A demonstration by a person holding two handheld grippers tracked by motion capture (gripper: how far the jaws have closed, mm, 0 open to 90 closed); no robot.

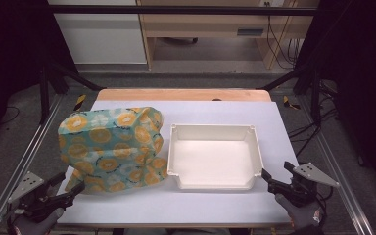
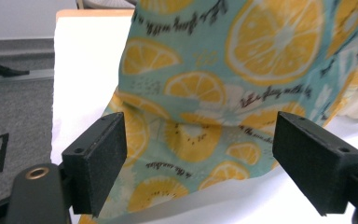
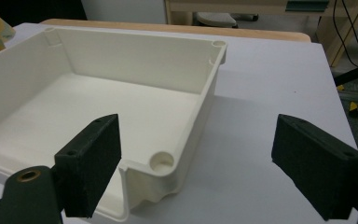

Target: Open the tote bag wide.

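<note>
Your left gripper (image 2: 200, 163) stands spread before the lemon-print cloth (image 1: 111, 149), left of the white bin (image 1: 214, 156). It looks soft and light; pinch its near hem. Right gripper (image 3: 198, 168) spread too.

The high view looks forward and down from above my side of the table (image 1: 274, 127), taking in its whole top. My left gripper view sits low and close, facing the lemon-print cloth (image 2: 242, 84) that spreads across its frame. My right gripper view, equally low, faces the near right corner of the white tray (image 3: 121, 60); both views share the high view's cloth (image 1: 110, 149) and tray (image 1: 214, 128).
</note>
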